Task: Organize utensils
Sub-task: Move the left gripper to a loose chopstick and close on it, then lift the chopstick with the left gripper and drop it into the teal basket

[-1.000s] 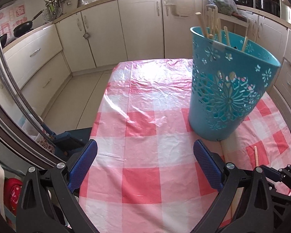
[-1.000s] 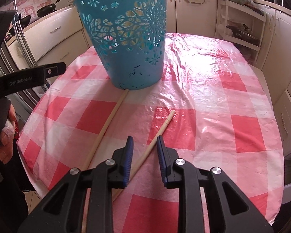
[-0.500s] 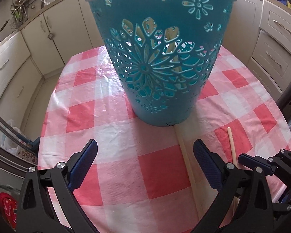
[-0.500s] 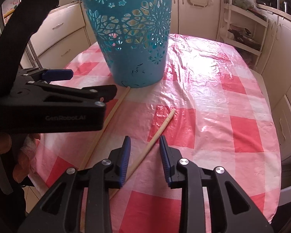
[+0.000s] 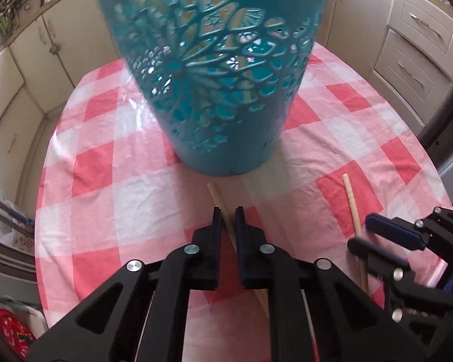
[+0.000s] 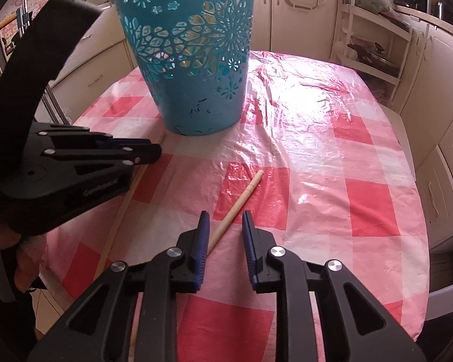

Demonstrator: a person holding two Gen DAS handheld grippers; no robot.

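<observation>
Both tools tilt steeply down at the table: left gripper [image 5: 227, 211] pinches a long stick [image 5: 223, 212]; right gripper [image 6: 223, 220] is closing, its jaws astride a shorter stick [image 6: 238, 205]

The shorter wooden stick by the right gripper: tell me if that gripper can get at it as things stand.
Probably yes. The shorter wooden stick lies flat on the tablecloth, running between the closing jaws of the right gripper, with nothing over it.
</observation>
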